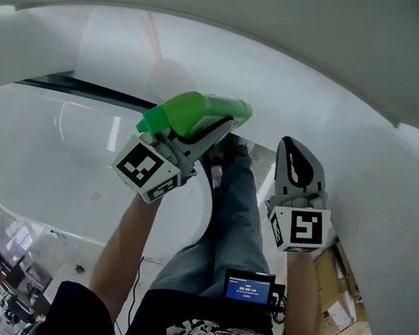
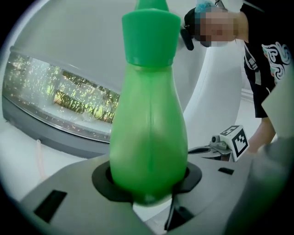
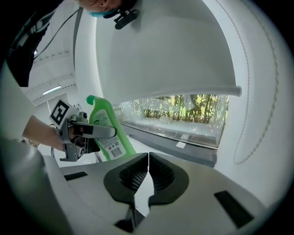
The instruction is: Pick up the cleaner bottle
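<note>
On the left, the left gripper (image 1: 214,130) clamps its jaws around the belly of the green cleaner bottle (image 1: 195,112), apparently to carry it above the curved white surface (image 1: 72,171), while to the right the right gripper (image 1: 296,155) hangs empty, jaws pressed together.

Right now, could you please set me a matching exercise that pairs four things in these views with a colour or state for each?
Things:
1. cleaner bottle
2. left gripper
3. right gripper
4. small screen

Colour or state:
A. jaws together, nothing between them
B. green all over
C. lit blue
D. jaws clamped round the bottle's body

Pairs: 1-B, 2-D, 3-A, 4-C
</note>
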Available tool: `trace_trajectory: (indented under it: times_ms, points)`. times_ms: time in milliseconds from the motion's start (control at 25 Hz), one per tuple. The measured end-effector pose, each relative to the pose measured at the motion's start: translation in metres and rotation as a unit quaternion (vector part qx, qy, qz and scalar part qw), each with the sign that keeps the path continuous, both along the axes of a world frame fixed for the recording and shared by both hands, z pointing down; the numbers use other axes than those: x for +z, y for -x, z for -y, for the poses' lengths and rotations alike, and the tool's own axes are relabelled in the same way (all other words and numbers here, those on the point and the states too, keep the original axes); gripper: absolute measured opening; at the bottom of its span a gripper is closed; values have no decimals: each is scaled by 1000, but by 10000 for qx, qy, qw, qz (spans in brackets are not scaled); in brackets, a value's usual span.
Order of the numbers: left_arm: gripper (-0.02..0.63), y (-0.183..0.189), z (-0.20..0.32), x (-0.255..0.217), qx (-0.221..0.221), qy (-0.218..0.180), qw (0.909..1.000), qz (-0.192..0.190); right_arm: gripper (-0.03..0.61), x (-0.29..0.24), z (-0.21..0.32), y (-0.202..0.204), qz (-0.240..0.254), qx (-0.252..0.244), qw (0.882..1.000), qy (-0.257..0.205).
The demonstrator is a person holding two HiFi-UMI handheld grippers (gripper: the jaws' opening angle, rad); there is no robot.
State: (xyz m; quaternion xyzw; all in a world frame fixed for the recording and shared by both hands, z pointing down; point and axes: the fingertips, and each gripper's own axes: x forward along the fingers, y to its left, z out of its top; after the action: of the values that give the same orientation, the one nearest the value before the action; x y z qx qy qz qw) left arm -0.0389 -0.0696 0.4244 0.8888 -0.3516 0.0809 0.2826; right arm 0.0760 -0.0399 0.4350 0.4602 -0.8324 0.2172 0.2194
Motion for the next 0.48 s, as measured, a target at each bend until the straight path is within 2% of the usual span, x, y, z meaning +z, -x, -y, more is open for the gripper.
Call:
trace_trajectory:
  times_ms: [160,480]
  points:
    - [196,2,-6,-20,-142,115,9996,-207,28,-23,2,-4,-16,88,9999,-126]
    - [195,11,-22,-74,-320,20,9989,-332,28,-82,-9,-6,-2,206,9991,-372]
